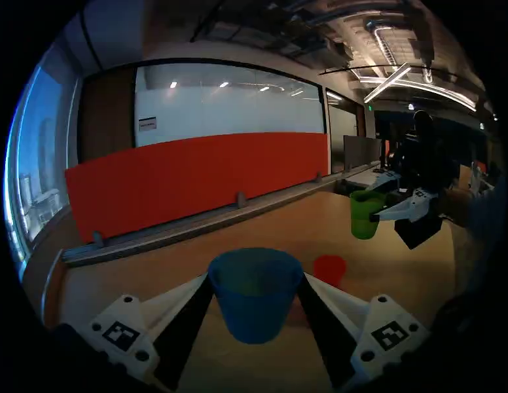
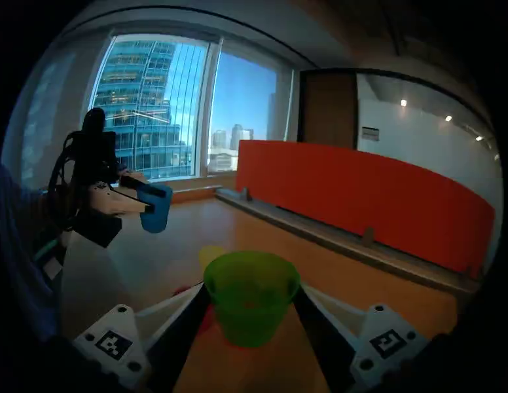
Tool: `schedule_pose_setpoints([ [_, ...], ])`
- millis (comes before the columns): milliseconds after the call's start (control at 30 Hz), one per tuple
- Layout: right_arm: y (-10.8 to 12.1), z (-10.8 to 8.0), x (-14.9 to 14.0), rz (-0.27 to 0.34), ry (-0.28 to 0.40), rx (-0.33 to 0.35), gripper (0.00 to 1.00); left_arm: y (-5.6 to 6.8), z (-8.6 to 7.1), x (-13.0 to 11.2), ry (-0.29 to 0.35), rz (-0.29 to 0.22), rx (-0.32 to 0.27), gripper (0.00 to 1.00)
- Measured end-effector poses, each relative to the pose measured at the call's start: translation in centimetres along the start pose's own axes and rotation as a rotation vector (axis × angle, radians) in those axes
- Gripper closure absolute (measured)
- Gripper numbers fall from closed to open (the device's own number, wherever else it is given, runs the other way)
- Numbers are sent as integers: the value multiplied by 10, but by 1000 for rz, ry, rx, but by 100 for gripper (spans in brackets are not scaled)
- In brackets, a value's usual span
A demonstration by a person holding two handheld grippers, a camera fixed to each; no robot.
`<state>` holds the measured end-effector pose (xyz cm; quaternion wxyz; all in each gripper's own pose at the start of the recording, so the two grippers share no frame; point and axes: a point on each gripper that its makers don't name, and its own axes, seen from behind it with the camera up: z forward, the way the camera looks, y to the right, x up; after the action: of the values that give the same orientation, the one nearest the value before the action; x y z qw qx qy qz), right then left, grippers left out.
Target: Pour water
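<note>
Blue cup point(image 1: 254, 311) pinched in my left claw point(image 1: 255, 281), green cup point(image 2: 251, 318) in my right claw point(image 2: 251, 289), well apart above the surface point(image 1: 273, 226).

Yellow object point(image 2: 210, 254) and red object point(image 2: 205, 319) largely behind green cup point(image 2: 251, 298), unidentifiable.

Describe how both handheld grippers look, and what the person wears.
The left gripper and right gripper match: white wedge-shaped fingers lined in black, each carrying a square black-and-white marker. The body behind is black, with dark cables. The sleeve is blue.
</note>
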<state>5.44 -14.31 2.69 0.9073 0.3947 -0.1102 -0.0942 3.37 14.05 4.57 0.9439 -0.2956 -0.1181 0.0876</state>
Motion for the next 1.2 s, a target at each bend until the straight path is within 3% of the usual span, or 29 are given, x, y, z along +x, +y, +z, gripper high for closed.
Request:
schedule_pose_setpoints([
  [800,9,11,-72,15,-193,33,9,14,28,-84,-209,28,-60,13],
  [1200,14,15,-98,20,-245,33,9,21,35,-120,-295,42,-93,13],
])
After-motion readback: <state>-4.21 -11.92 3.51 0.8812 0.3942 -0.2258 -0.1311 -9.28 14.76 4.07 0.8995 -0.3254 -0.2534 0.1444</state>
